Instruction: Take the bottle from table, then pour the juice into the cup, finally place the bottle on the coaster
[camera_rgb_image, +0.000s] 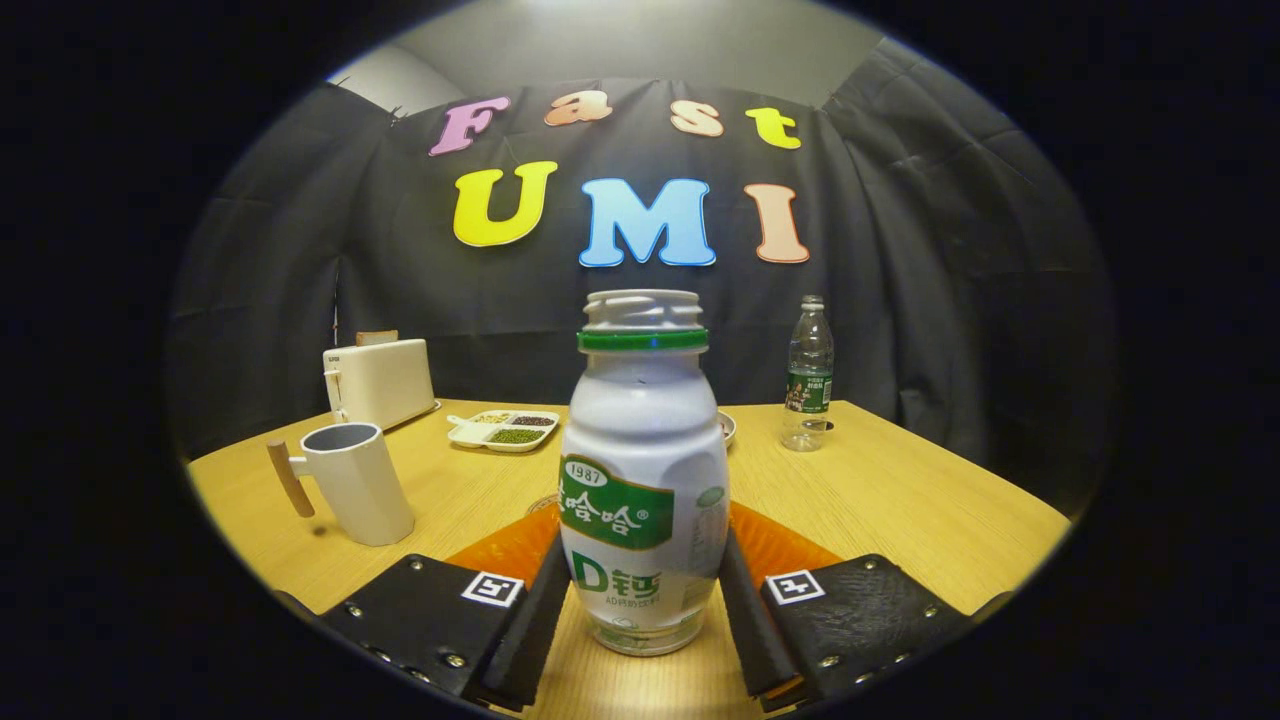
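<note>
A white juice bottle (643, 470) with a green label and green neck ring stands upright and uncapped between my fingers. My gripper (642, 548) is shut on it, and both black pads press on its lower sides. Its base looks level with the wooden table (900, 500); I cannot tell if it is lifted. An orange coaster (505, 548) lies just behind the bottle, showing on both sides of it. A white cup (358, 485) with a wooden handle stands ahead to the left of the left finger (535, 610).
A white toaster (380, 382) sits at the back left. Beside it lies a divided tray (503, 430) of beans. A clear water bottle (808, 375) stands at the back right, and a small plate (727, 428) peeks out behind the juice bottle.
</note>
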